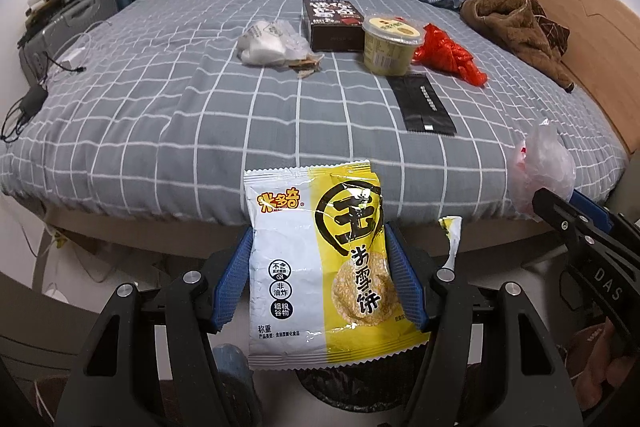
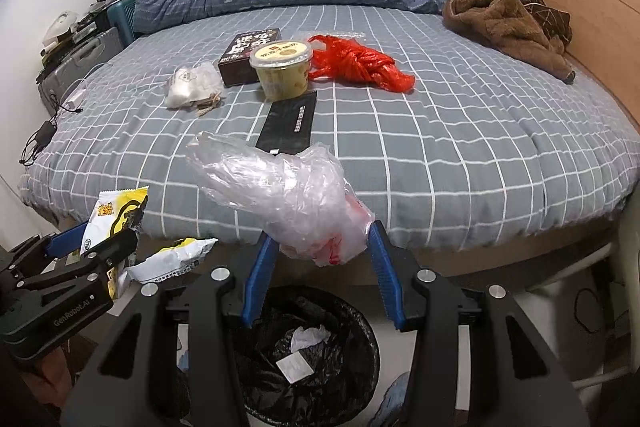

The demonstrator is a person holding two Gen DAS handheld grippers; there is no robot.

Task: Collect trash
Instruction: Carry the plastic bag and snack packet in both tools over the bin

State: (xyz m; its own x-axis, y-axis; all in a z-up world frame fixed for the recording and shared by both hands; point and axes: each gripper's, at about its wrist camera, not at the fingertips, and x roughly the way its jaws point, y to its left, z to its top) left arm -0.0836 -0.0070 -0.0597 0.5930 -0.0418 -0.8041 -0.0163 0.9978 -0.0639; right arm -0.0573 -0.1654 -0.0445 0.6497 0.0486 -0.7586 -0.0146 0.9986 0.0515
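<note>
One snack packet [image 1: 320, 267] upright, long axis vertical.

Snack packet [image 1: 320, 267] reads 米多奇, 玉米雪饼, 不含, 非油炸, 粗粮谷物, 称重; the right gripper's [image 1: 560, 211] arm shows "DAS", the left gripper's [image 2: 116, 227] body "GenRobot.AI"; box and cup lettering illegible.
</note>
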